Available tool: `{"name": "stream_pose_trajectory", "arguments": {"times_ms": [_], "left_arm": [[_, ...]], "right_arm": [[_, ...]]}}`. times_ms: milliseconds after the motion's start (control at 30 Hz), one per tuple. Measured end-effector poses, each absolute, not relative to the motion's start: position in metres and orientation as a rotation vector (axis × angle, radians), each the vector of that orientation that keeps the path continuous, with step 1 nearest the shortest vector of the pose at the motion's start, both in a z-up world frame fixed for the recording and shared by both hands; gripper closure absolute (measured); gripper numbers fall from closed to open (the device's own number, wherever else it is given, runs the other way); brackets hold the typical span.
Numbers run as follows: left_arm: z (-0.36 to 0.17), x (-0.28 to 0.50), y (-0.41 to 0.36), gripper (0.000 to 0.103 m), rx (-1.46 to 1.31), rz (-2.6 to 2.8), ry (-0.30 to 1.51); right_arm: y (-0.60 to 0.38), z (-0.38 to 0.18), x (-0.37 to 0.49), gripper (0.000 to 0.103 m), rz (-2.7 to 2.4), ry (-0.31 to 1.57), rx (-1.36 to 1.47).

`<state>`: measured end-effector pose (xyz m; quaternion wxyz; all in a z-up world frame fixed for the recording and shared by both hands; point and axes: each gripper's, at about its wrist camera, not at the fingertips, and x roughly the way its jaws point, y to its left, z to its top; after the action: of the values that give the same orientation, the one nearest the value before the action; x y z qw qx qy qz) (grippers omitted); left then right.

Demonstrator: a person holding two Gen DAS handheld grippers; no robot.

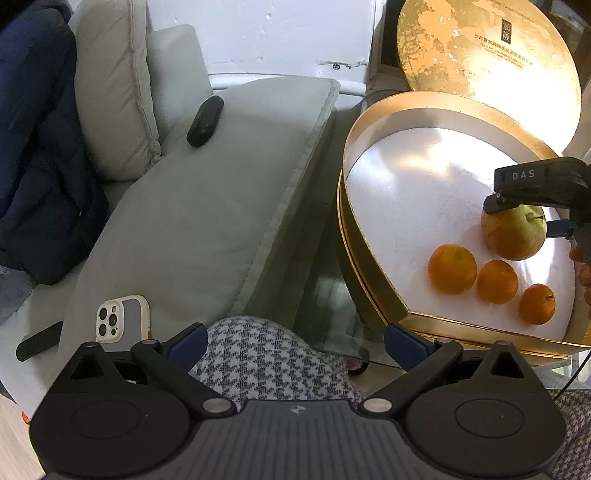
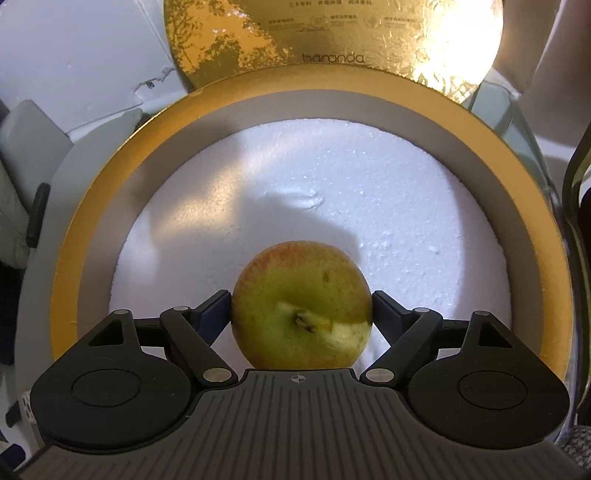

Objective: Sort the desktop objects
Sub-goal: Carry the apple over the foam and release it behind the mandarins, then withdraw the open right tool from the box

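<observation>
In the gold box, apple sits on foam w/ right gripper pads at its sides, contact unclear; let go fully, lift straight. Left gripper apart, empty.

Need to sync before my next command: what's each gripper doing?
Left gripper: jaws open, empty.
Right gripper: jaws at the sides of the apple; grip cannot be told.

"DAS" in pale letters on black finger of right gripper. "haranda" printed on round gold lid; smaller print lines above it unreadable.
</observation>
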<state>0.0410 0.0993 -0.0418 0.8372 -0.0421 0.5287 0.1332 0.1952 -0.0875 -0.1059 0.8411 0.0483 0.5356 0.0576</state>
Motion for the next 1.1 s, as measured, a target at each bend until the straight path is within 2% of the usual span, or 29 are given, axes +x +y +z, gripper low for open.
{"name": "stream_pose_trajectory", "arguments": {"times_ms": [600, 1100], "left_arm": [[-0.01, 0.022, 0.067, 0.001, -0.031, 0.238, 1.039], [0.008, 0.013, 0.018, 0.001, 0.068, 0.152, 1.021]], "right_arm": [[-0.13, -0.018, 0.116, 0.016, 0.225, 0.954, 0.163], [-0.173, -0.025, 0.026, 0.015, 0.23, 0.956, 0.223]]}}
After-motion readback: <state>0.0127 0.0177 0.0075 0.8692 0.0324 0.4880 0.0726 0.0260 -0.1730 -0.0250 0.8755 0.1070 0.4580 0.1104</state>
